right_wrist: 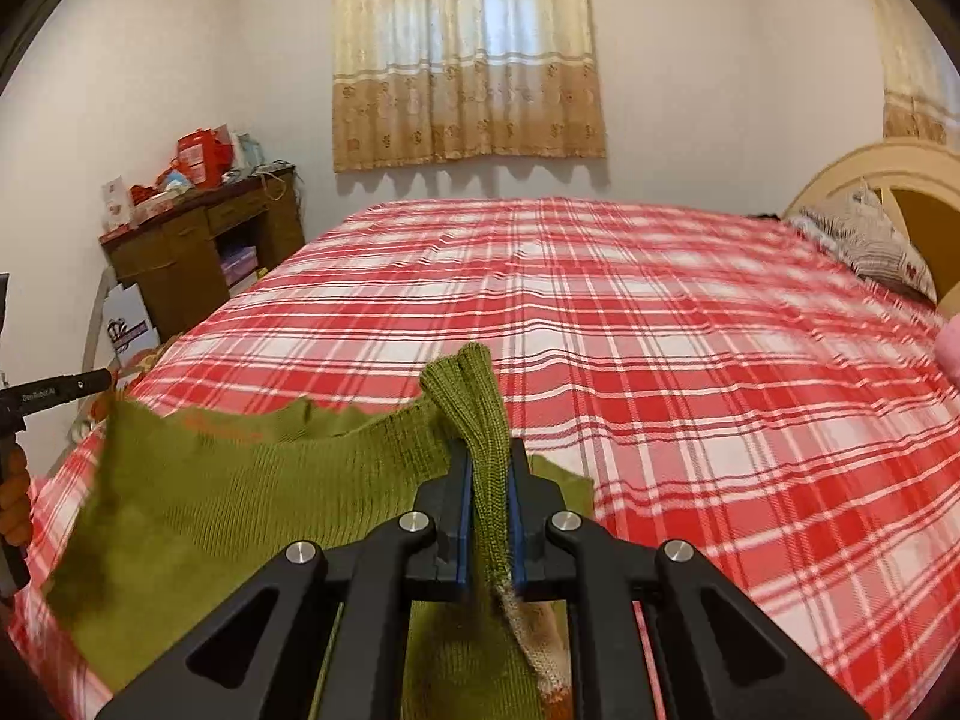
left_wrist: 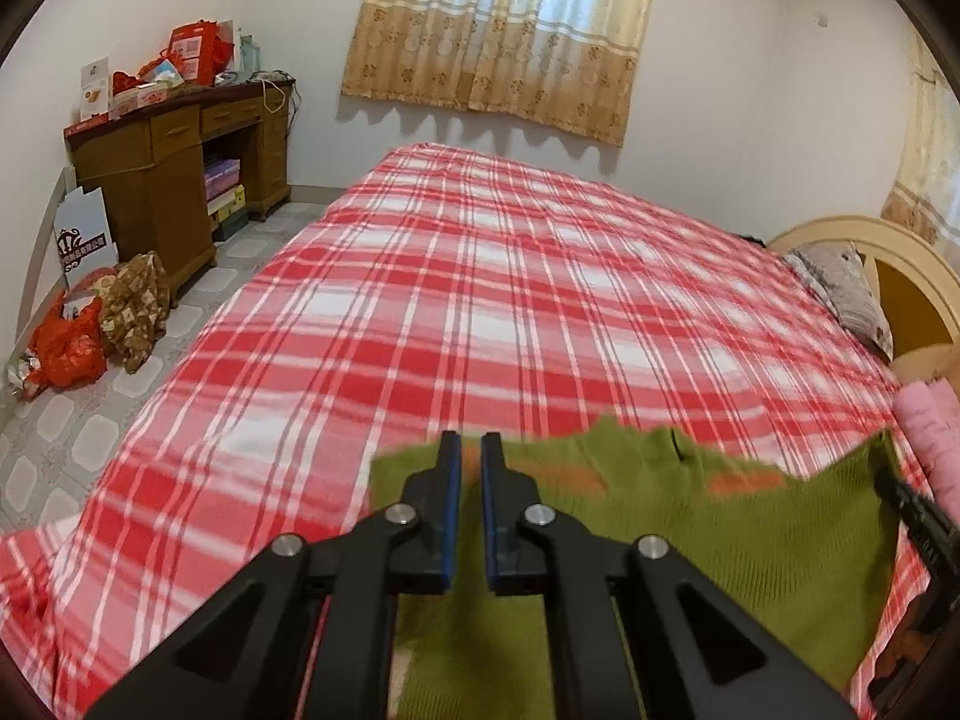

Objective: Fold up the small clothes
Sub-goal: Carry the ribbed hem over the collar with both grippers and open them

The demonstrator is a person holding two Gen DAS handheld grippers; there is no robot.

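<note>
A small green knitted garment (left_wrist: 720, 546) with orange marks hangs stretched between both grippers, just above the near end of the red plaid bed (left_wrist: 480, 300). In the left wrist view my left gripper (left_wrist: 471, 443) is shut, with the garment's upper left edge pinched between its blue pads. My right gripper (right_wrist: 487, 447) is shut on a bunched green fold (right_wrist: 480, 396) that sticks up past its fingertips. Each gripper also shows in the other's view: the right gripper (left_wrist: 900, 495) at the garment's right corner, the left gripper (right_wrist: 66, 390) at its left corner. The garment's lower part is hidden behind the fingers.
The plaid bed (right_wrist: 660, 330) stretches far ahead. A pillow (left_wrist: 840, 294) and a cream headboard (right_wrist: 888, 174) lie at the right, with a pink cloth (left_wrist: 930, 438) beside the garment. A wooden desk (left_wrist: 174, 180) with red boxes and bags on the floor (left_wrist: 72, 354) stand at the left.
</note>
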